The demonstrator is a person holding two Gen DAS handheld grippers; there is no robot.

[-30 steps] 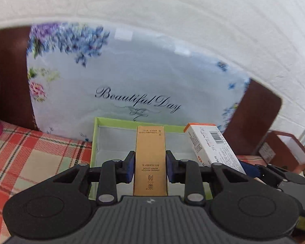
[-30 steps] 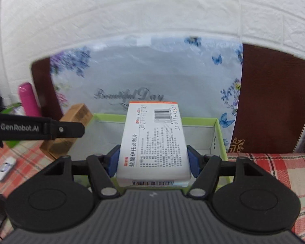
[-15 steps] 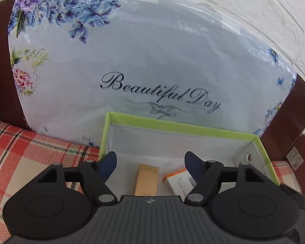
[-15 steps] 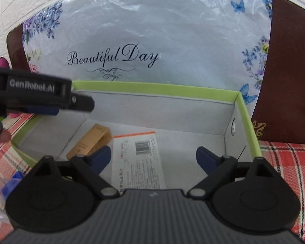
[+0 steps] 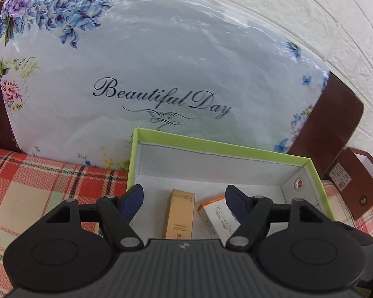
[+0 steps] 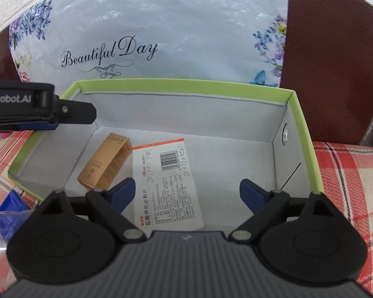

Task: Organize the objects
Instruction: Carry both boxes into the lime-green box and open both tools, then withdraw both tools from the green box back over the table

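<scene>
Now we note both claws, left point(image 5: 184, 198) and right point(image 6: 187, 191), gaping and empty above the green-rimmed white cardboard box point(image 6: 186, 88), where the slim gold carton point(image 6: 104, 161) and flat white medicine packet point(image 6: 169, 183) lie; lifting carelessly could snag its thin wall and tip it.

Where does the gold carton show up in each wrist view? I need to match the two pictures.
Left wrist: gold carton lies low in the centre, on the box floor, left of the white packet.
Right wrist: gold carton sits left of centre, again left of the white packet.
Shared landmark: the green rim of the box.
</scene>
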